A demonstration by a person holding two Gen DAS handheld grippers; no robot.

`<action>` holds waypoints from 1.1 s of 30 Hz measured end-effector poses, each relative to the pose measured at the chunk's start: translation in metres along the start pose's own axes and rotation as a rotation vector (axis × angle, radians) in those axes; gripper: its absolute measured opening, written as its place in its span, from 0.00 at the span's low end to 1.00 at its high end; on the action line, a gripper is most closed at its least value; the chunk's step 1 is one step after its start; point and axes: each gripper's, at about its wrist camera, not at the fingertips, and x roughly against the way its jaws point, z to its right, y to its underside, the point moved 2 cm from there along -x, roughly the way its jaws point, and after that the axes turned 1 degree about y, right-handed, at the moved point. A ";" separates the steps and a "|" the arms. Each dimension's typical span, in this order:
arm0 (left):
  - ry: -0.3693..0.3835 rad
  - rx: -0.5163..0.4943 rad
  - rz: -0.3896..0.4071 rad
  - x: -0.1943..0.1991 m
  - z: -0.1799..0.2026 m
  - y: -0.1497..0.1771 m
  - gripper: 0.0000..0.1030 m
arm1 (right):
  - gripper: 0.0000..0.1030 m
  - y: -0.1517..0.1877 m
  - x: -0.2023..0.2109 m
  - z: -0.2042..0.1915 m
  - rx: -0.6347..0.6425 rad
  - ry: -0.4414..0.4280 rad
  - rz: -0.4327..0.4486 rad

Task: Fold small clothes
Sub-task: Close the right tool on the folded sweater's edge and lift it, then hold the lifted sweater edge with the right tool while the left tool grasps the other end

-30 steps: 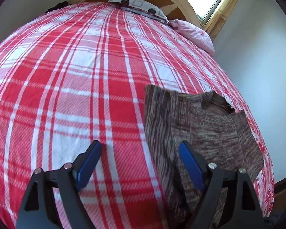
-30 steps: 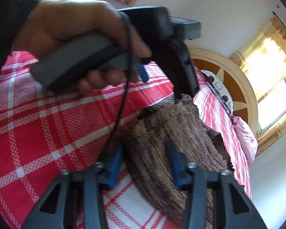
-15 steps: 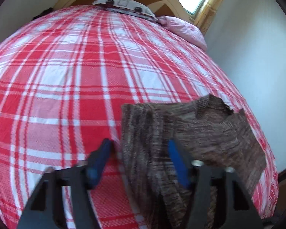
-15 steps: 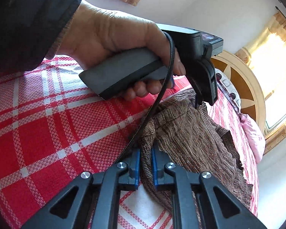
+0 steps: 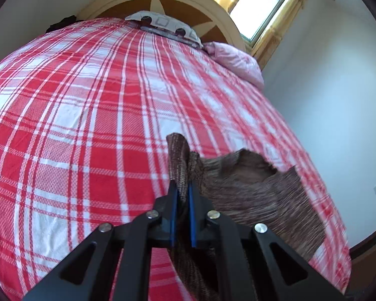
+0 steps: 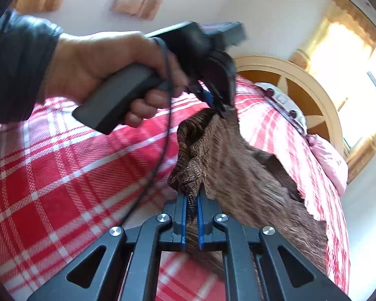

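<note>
While pinched between both hand-held gripper pairs, sweater apparently lifted.

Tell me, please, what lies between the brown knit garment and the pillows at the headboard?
Only bare red-and-white checked bedspread lies between the brown knit garment and the pillows; the left wrist view shows this stretch best.

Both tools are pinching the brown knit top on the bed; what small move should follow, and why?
Probably carry the lifted edge across toward the far side. Left tool and right tool are both shut on the brown knit top, whose near edge is raised off the plaid bedsheet while the rest lies flat.
</note>
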 end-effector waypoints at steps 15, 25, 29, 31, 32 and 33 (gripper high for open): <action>0.081 -0.046 0.058 -0.008 0.113 -0.019 0.08 | 0.05 0.048 0.052 0.103 -0.317 0.013 0.096; 0.106 -0.106 0.014 -0.053 0.180 -0.018 0.08 | 0.05 0.091 0.061 0.152 -0.461 0.026 0.102; 0.112 -0.133 -0.015 -0.072 0.201 -0.012 0.08 | 0.05 0.109 0.062 0.166 -0.497 0.016 0.083; 0.113 -0.145 -0.031 -0.083 0.210 -0.007 0.08 | 0.05 0.119 0.063 0.174 -0.517 0.012 0.070; 0.115 -0.148 -0.039 -0.088 0.214 -0.005 0.08 | 0.05 0.124 0.063 0.178 -0.532 0.010 0.063; 0.119 -0.149 -0.047 -0.094 0.218 -0.004 0.08 | 0.05 0.129 0.062 0.182 -0.547 0.009 0.056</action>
